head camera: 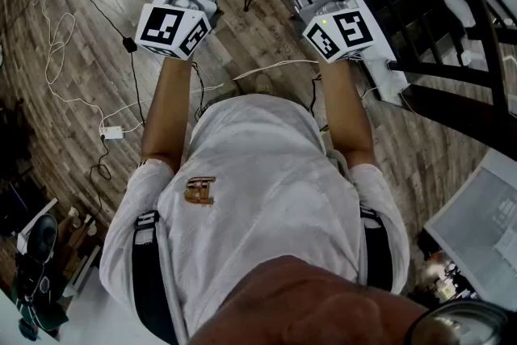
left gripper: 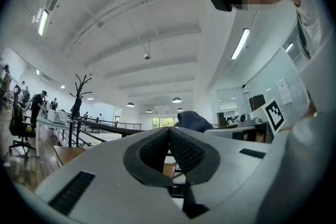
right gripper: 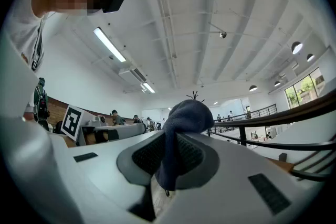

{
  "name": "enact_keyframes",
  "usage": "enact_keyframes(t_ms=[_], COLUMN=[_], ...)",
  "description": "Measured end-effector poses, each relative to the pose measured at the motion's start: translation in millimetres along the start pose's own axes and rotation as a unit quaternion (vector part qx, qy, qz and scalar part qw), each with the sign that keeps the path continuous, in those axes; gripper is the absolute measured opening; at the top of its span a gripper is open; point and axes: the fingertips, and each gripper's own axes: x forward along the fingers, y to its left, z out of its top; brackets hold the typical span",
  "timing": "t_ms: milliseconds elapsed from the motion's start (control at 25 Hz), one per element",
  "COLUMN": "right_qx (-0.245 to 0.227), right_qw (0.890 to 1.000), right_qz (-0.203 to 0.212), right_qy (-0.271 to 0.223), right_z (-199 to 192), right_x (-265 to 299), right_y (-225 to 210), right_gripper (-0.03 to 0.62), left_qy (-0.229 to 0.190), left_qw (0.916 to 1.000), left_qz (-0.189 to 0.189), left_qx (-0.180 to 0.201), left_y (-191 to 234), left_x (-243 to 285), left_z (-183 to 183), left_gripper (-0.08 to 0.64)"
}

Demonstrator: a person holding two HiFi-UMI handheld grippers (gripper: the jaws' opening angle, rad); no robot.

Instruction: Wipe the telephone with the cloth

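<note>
The right tool (right gripper: pixel 173 157) is clamped on a dark blue cloth (right gripper: pixel 185 115) bunched above its tips, the left tool (left gripper: pixel 169 140) is closed and empty, and the telephone is out of sight, so its direction cannot be told.

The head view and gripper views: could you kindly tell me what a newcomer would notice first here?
The dark blue cloth bunched in the shut right claw, seen against the ceiling, stands out first. The left claw is shut on nothing. In the head view, two black-and-white marker cubes stand out above a wooden floor.
</note>
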Motion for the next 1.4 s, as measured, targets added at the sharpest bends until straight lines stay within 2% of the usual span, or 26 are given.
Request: enact_keyframes(t_ms=[600, 1040, 1280, 1400], right_qx=[0.007, 0.009, 0.025, 0.027], right_qw=[1.0, 1.0, 0.999, 0.999], right_qz=[-0.015, -0.02, -0.015, -0.009], right_qy=[-0.002, 0.012, 0.027, 0.023], right_z=[-3, -24, -66, -63], right_x=[32, 82, 144, 148], right_y=[21, 63, 64, 62], right_gripper=[0.06, 0.06, 0.06, 0.06], left_qy=[-0.008, -0.009, 0.004, 0.006], left_qw=[1.0, 0.9999, 0.9997, 0.9995], left_qz=[-0.005, 0.008, 0.023, 0.03], left_qx=[0.0, -0.003, -0.01, -0.002], left_y=[37, 103, 173, 176], left_x=[-24, -76, -85, -86], left_z=[9, 8, -19, -15], left_gripper=[0.018, 0.018, 0.018, 0.018])
